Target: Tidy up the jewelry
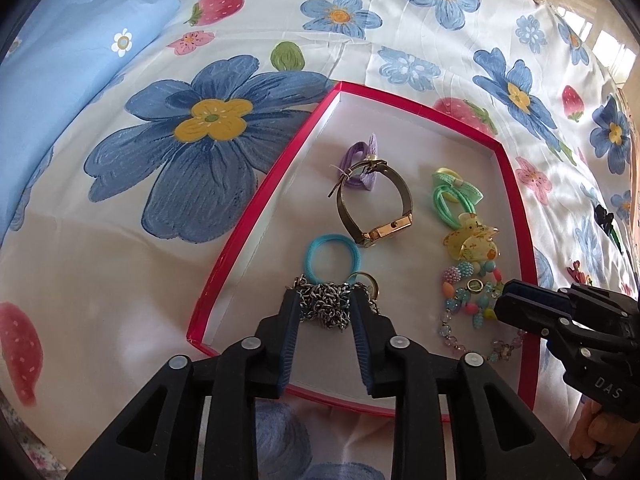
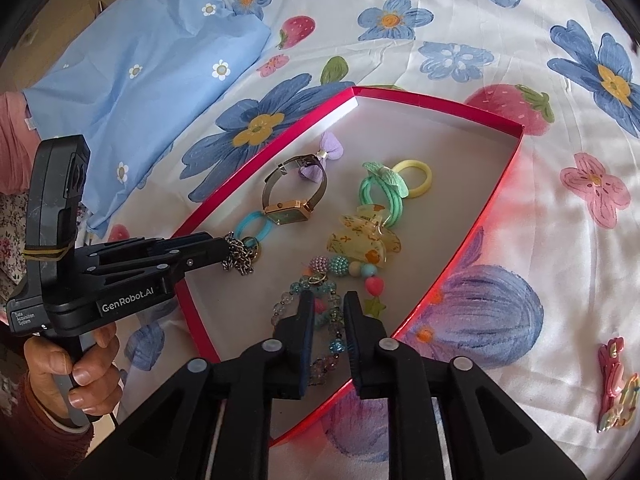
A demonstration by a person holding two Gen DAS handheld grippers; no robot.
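Observation:
A red-rimmed box lid [image 1: 256, 204] [image 2: 496, 184] lies on the flowered bedspread and holds jewelry. My left gripper [image 1: 325, 300] [image 2: 230, 250] is shut on a bunched silver chain [image 1: 326, 306] [image 2: 240, 258], low over the tray by a blue hair tie [image 1: 331, 258] [image 2: 252, 226]. My right gripper [image 2: 325, 304] [image 1: 505, 292] is open over the colourful bead bracelet [image 2: 320, 316] [image 1: 472, 308], nothing held. Also in the tray: a gold watch [image 1: 380, 208] [image 2: 294, 200], purple bow [image 1: 366, 160] [image 2: 326, 152], green hair tie [image 1: 454, 196] [image 2: 380, 192], yellow claw clip [image 1: 472, 242] [image 2: 364, 236].
A blue pillow [image 1: 68, 80] [image 2: 132, 80] lies at the far left. Pink hair clips [image 2: 616, 388] [image 1: 580, 276] lie on the bedspread right of the tray, with a dark clip [image 1: 606, 216] further back. A yellow hair tie [image 2: 416, 178] sits by the green one.

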